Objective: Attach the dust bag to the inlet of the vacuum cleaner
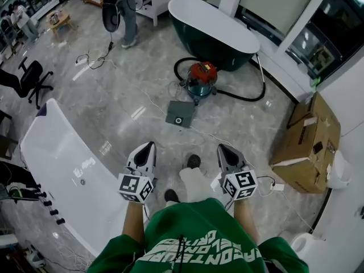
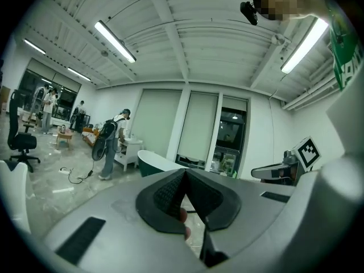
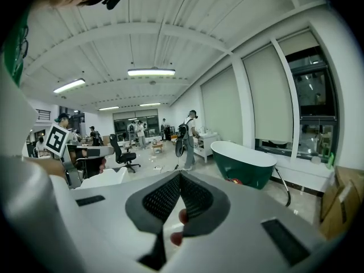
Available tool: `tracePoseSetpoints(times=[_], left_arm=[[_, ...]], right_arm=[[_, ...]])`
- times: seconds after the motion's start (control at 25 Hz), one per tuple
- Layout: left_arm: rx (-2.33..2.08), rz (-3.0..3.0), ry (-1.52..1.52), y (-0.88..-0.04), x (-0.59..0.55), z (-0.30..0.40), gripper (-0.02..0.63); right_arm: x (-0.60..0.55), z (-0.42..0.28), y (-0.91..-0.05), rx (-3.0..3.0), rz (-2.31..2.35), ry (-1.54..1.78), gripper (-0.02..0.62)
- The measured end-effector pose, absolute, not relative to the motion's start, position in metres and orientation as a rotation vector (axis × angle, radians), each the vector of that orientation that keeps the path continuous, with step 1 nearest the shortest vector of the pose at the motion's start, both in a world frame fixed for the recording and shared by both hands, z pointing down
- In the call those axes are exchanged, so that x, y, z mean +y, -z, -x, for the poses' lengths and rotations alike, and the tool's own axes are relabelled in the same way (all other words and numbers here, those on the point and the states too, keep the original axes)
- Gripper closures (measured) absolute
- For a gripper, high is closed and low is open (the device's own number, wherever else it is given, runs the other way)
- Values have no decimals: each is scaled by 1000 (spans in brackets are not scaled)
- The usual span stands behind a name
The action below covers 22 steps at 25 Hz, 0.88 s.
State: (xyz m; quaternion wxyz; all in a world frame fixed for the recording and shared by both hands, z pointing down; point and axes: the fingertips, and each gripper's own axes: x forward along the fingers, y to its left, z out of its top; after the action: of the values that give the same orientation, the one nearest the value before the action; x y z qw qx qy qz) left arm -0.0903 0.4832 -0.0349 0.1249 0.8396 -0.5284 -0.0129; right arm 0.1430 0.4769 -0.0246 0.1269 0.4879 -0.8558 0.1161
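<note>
Grey-shelled left gripper (image 1: 148, 148): at 7 o'clock in the head view, held low in front of the person and pointing toward 12. Its own view (image 2: 185, 175) shows the jaws pressed together with nothing between them.
Right gripper (image 1: 223, 150): at 5 o'clock, level with the other and pointing the same way. Its jaws also meet on nothing (image 3: 180, 178).
Why closed and empty: judged from the gap to the task's things, nothing is within reach yet. The pair look carried at the ready rather than working.
Shoes (image 1: 193, 161): between the two grippers, on the marble floor.
Dust bag (image 1: 181, 114): a flat grey square lying on the floor near the centre, at 12 o'clock from the shoes. Its round collar hole faces up, which leaves the opening easy to see and seize.
Vacuum cleaner (image 1: 201, 79): a red-topped teal canister just beyond the bag, at its 1 o'clock. Whether they touch cannot be told, and the inlet is too small to pick out.
Hose (image 1: 247, 98): black, looping out toward 3 o'clock.
Cardboard box (image 1: 307, 138): at 3 o'clock, well clear.
Green bathtub (image 1: 213, 30): farthest, at 12 o'clock behind the canister.
</note>
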Motion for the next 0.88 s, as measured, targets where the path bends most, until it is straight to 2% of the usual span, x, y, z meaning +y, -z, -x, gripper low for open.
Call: tracePoseSetpoints(times=[0.6, 0.88], left_arm=[[-1536, -2480, -46, 41, 177, 43, 611], [-1556, -2466, -98, 48, 86, 14, 611]], right_arm=[[154, -162, 28, -2581, -1353, -368, 589], [53, -184, 17, -2598, -1304, -413, 589]])
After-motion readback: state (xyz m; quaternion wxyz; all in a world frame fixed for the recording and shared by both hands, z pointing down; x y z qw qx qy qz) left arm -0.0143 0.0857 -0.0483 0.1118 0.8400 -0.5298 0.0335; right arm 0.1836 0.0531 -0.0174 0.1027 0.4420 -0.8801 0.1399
